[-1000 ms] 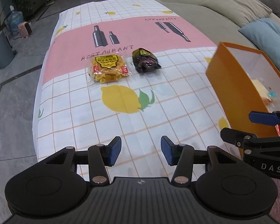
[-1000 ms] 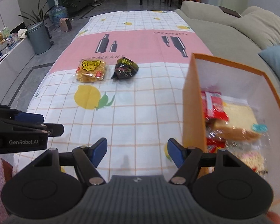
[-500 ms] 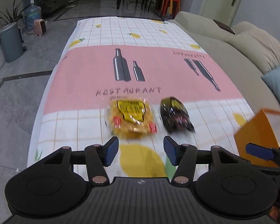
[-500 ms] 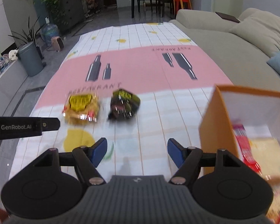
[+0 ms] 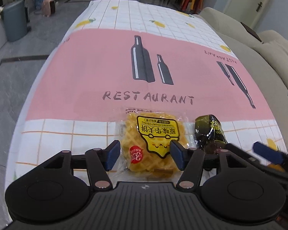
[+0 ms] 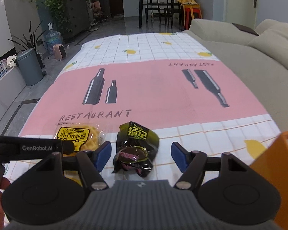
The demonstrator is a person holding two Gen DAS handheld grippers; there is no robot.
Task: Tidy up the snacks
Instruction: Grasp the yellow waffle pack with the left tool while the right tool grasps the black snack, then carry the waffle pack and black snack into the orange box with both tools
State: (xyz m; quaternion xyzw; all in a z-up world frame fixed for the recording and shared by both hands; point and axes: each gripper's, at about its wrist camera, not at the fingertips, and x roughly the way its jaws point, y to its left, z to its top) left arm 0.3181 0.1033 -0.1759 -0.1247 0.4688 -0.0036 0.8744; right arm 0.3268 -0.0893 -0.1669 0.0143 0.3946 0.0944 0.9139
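A yellow waffle-biscuit packet (image 5: pixel 153 140) lies on the tablecloth. My left gripper (image 5: pixel 145 157) is open, its blue pads on either side of the packet's near half. A black and green snack packet (image 6: pixel 137 147) lies just right of it. My right gripper (image 6: pixel 141 157) is open around that packet, which sits nearer the left pad. The black packet also shows in the left wrist view (image 5: pixel 209 132), and the yellow packet in the right wrist view (image 6: pixel 76 136), partly behind the left gripper. The orange box (image 6: pixel 274 164) stands at the right.
The tablecloth (image 6: pixel 153 88) has a pink band with bottle prints and a lemon check pattern. A beige sofa (image 6: pixel 249 57) runs along the right. A grey bin (image 6: pixel 29 67) and plants stand on the floor at the left.
Both grippers have moved forward from near the orange box to the two packets. Each open gripper now straddles its packet. The box has slid out to the right edge of view.
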